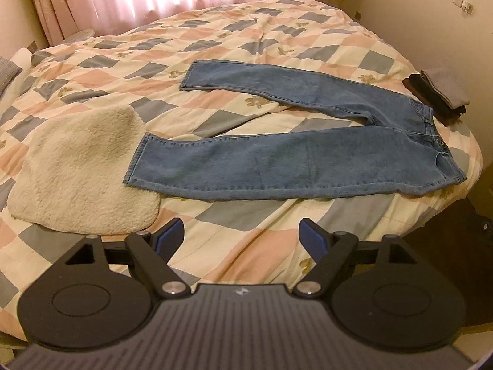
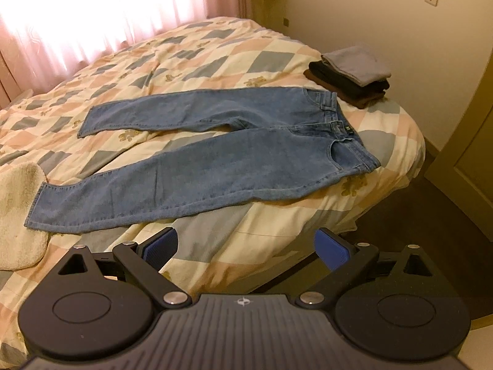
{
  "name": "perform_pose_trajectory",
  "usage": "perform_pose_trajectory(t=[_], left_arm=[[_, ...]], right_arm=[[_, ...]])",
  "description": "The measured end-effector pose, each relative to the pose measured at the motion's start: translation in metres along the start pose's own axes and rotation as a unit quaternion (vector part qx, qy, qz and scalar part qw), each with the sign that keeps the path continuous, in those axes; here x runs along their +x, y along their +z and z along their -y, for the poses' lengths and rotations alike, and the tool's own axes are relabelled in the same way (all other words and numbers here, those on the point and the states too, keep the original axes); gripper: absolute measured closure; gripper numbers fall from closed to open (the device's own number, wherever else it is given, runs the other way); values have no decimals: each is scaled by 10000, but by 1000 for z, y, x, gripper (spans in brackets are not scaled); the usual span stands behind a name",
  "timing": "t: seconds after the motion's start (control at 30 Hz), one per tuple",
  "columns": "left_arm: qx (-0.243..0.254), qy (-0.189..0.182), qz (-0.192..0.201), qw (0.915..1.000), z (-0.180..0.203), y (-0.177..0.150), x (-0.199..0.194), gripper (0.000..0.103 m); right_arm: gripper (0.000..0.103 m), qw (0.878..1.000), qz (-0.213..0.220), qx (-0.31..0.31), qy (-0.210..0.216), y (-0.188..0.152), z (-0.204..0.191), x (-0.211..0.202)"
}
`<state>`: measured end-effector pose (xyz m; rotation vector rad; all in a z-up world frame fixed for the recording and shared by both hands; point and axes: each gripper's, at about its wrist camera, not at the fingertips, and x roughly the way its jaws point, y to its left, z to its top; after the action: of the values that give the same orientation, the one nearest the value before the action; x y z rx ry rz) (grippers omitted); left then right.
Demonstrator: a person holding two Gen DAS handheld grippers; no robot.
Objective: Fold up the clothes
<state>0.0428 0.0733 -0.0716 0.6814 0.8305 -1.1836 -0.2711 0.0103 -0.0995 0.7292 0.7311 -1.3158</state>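
A pair of blue jeans (image 1: 292, 160) lies flat on the bed with both legs spread apart, cuffs to the left and waistband to the right. It also shows in the right wrist view (image 2: 215, 166). My left gripper (image 1: 243, 234) is open and empty, above the quilt just in front of the near leg. My right gripper (image 2: 246, 243) is open and empty, near the bed's front edge, in front of the near leg and below the waistband.
A checked quilt (image 1: 252, 30) covers the bed. A cream fleece blanket (image 1: 80, 169) lies by the near cuff. A stack of folded dark and grey clothes (image 2: 351, 74) sits at the far right corner. The floor (image 2: 416, 222) drops off at right.
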Motion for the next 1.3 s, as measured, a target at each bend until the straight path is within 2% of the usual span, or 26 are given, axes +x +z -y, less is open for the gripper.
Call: perform_pose_trajectory(t=[0.2, 0.43, 0.7, 0.83, 0.97, 1.17, 1.2, 1.3], left_arm=[[193, -75, 103, 9997, 7, -2, -4, 24], [456, -364, 91, 9983, 21, -5, 6, 24], [352, -565, -53, 9978, 14, 9, 34, 23], [271, -568, -57, 9980, 13, 22, 50, 19], [187, -576, -71, 9981, 12, 34, 68, 19], [412, -555, -317, 9971, 44, 65, 121, 19], [415, -510, -410, 9970, 51, 72, 132, 19], [376, -486, -783, 9950, 70, 92, 165, 19]], right_arm=[[5, 9997, 190, 166, 4, -3, 6, -9], [5, 9986, 286, 438, -69, -14, 14, -17], [4, 9968, 379, 691, -153, -11, 34, -17], [4, 9970, 231, 712, -214, 0, 44, 3], [4, 9969, -42, 767, -146, 13, 52, 32], [7, 9973, -374, 626, -102, 43, 77, 94], [10, 9966, -461, 668, -120, 49, 87, 108], [28, 9908, -737, 1134, -112, 68, 135, 156]])
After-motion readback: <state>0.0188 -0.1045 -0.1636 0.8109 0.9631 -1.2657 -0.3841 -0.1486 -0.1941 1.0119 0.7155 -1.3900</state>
